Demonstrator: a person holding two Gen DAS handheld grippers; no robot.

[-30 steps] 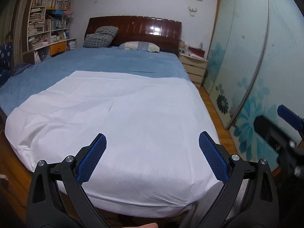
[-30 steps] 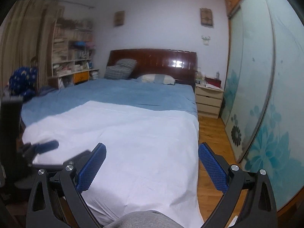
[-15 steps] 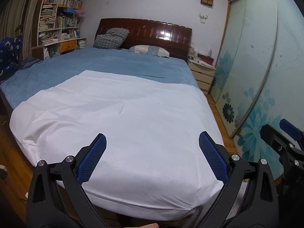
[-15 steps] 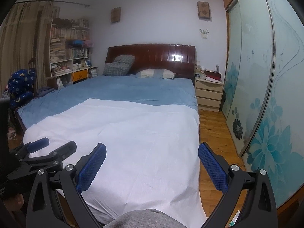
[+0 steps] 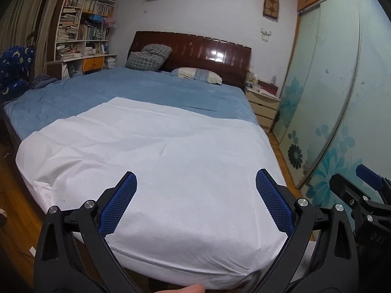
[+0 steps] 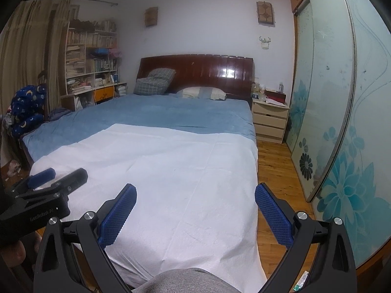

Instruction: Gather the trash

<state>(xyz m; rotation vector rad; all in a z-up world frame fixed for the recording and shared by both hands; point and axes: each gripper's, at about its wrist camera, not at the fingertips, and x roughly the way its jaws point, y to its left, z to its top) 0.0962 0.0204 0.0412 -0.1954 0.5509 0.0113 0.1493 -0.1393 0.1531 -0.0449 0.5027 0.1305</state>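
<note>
Both grippers are rising and levelling compared with a second ago: more wall and ceiling is showing, less of the bed's foot. Left gripper (image 5: 195, 205) and right gripper (image 6: 194, 206) are hanging with jaws spread wide, nothing between them. White sheet (image 5: 156, 171) on the bed (image 6: 151, 112) is lying bare. Only trash candidate: a small wrapper (image 6: 301, 280) on the floor (image 6: 273, 156) at 5 o'clock, partly hidden. Judgement: search phase is continuing, no pickup yet.

**Loads of room over the bed**

The white sheet (image 6: 185, 171) lay flat with nothing on it, so passing over was easy. Floor strip (image 6: 276, 161) on the right was tight between bed and wardrobe doors (image 6: 342, 122), nightstand (image 6: 268, 119) blocking its far end.
</note>
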